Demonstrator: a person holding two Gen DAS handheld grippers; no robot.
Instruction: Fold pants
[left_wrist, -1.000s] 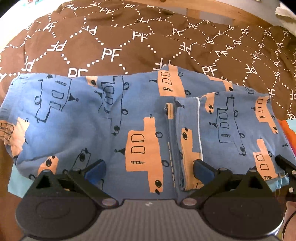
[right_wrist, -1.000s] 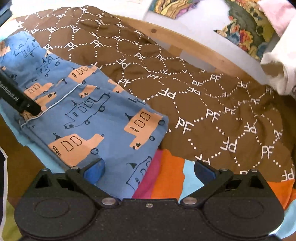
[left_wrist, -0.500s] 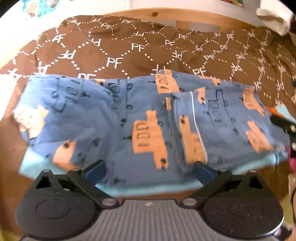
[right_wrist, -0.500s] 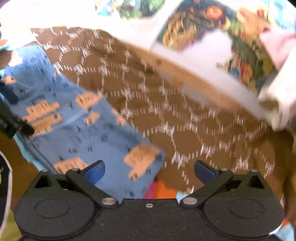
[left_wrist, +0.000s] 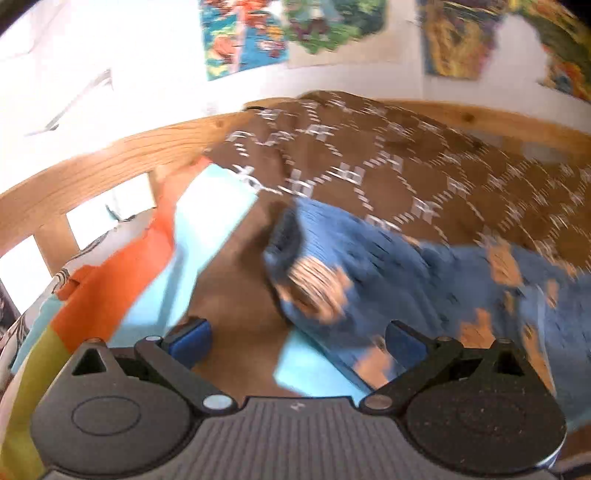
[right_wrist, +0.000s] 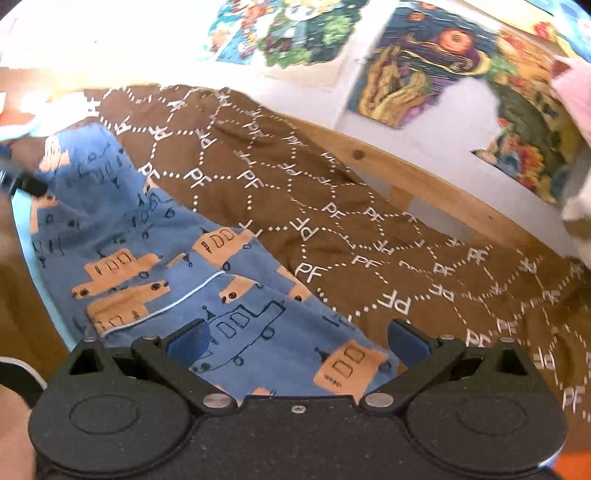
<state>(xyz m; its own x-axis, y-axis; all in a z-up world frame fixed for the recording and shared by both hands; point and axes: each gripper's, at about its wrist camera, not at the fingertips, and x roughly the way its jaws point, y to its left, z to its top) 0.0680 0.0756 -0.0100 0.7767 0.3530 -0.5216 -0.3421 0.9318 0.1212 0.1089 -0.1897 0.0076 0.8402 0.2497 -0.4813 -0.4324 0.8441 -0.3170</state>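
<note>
In the blurred left wrist view, the left gripper hangs spread and empty near the blue pants' end on the brown blanket. In the right wrist view, the right gripper hovers parted over the partly folded pants. Another fold likely remains, needing a grasp of that end.
</note>
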